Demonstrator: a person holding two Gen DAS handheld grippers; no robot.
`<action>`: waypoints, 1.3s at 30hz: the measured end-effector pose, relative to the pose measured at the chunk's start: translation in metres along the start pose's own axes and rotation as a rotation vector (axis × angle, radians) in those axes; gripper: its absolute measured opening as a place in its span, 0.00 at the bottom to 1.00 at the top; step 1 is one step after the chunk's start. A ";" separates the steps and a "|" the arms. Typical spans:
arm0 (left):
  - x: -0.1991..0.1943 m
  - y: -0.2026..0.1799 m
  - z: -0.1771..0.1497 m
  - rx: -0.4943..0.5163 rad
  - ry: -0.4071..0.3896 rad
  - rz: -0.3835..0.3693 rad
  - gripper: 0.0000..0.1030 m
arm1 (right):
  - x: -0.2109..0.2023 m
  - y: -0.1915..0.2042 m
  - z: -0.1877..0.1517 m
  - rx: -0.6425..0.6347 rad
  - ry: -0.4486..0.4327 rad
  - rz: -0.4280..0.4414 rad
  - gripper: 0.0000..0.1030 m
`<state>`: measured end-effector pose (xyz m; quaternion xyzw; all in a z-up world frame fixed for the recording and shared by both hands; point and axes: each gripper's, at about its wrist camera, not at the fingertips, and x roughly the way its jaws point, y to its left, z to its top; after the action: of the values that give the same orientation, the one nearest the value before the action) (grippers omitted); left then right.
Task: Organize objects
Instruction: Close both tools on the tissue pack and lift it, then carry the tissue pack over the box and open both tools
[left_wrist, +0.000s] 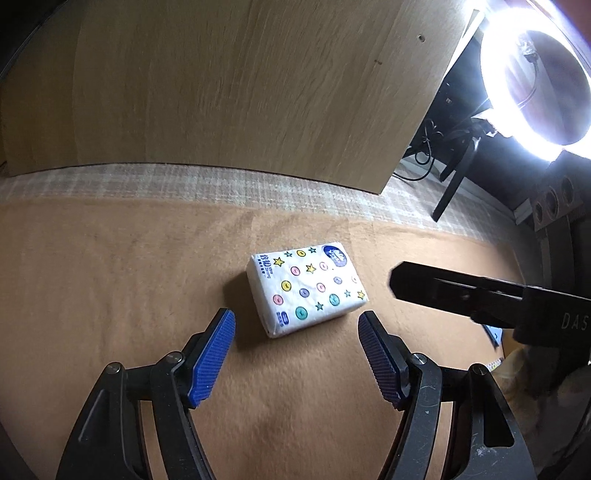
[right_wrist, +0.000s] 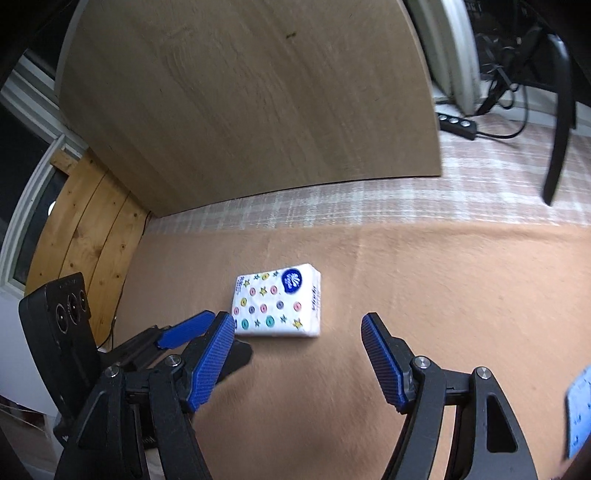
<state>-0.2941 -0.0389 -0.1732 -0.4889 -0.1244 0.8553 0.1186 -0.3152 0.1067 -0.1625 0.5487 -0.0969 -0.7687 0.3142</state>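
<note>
One tissue pack (left_wrist: 306, 290) lies on the tan cloth (left_wrist: 110, 266), just ahead of the left gripper (left_wrist: 296, 321), whose jaws gape wide and empty. In the right view, the pack (right_wrist: 277, 300) sits near the cloth's far edge, ahead-left of the right gripper (right_wrist: 298, 325), likewise wide and empty.

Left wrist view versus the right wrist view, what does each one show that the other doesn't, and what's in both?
Only the left wrist view shows the glowing ring light. Only the right wrist view shows the power strip, the pine boards at the left and a light blue item at the right edge. Both show the tissue pack lying untouched on the tan cloth, the upright wooden panel, and the left claw and right claw open.
</note>
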 end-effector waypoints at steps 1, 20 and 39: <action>0.002 0.001 0.000 -0.002 0.000 -0.002 0.70 | 0.003 0.000 0.001 0.000 0.003 0.003 0.66; 0.024 0.001 0.003 -0.041 0.015 -0.057 0.45 | 0.037 -0.010 0.006 0.060 0.078 0.035 0.34; -0.047 -0.099 -0.070 0.063 -0.014 -0.074 0.44 | -0.071 -0.010 -0.073 0.055 -0.003 0.036 0.34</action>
<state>-0.2025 0.0460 -0.1370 -0.4739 -0.1165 0.8572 0.1647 -0.2389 0.1704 -0.1396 0.5542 -0.1283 -0.7607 0.3126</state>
